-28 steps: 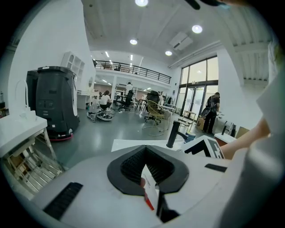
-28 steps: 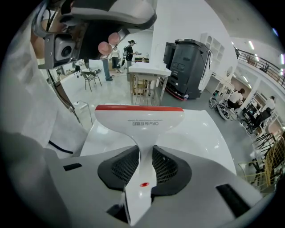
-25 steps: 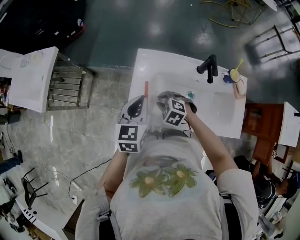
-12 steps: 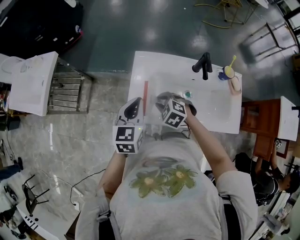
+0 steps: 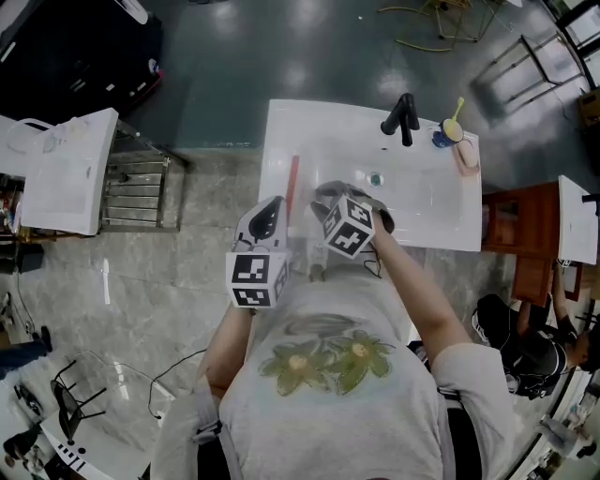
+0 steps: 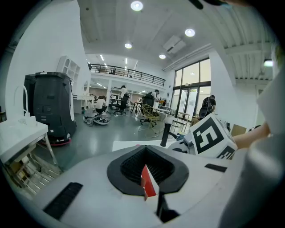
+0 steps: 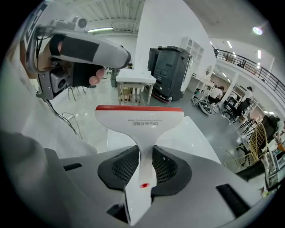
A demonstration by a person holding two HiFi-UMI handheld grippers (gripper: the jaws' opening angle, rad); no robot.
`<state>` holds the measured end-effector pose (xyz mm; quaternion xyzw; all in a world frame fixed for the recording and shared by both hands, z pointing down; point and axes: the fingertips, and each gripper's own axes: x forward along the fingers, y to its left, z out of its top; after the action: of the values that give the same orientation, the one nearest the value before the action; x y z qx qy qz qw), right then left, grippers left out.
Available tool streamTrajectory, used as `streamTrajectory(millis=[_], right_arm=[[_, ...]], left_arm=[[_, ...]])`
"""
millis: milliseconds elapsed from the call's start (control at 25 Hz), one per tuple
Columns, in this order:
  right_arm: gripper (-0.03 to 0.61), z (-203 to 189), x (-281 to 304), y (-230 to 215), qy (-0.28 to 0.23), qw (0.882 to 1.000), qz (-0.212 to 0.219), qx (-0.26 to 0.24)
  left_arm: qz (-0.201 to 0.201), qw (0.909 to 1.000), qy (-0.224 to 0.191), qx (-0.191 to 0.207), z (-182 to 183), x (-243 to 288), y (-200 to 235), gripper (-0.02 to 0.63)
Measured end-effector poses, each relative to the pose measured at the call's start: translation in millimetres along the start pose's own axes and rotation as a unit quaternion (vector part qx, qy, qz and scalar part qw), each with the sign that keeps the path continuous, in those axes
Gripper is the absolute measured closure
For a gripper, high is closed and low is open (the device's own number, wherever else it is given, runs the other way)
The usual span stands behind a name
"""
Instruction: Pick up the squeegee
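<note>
Pick-up apparently achieved: at lower centre the right gripper [image 7: 142, 156] clamps the smooth white plastic stem of the T-shaped squeegee [image 7: 139, 120], red rubber edge at mid-frame, the left gripper [image 6: 146, 171] hovering alongside with jaws together and empty, the glossy white sink [image 5: 281, 122] beyond; next probably calls for a steady, level lift.

Round ceiling lamps [image 6: 136, 6] are lighting everything brightly and evenly — glare spots are showing on the dark floor [image 5: 302, 66]. Both gripper views are bending strongly toward black, vignetted corners.
</note>
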<state>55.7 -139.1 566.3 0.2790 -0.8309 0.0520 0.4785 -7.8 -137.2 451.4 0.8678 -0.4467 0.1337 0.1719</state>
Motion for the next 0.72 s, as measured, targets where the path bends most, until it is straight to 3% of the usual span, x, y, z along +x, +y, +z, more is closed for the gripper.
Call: streamTrajectory(millis=[720], right_arm=[[0.476, 24, -47, 12, -0.040, 0.986, -0.076, 0.145]], left_arm=[[-0.021, 0.9993, -0.019, 0.024, 6, -44, -2, 0.606]])
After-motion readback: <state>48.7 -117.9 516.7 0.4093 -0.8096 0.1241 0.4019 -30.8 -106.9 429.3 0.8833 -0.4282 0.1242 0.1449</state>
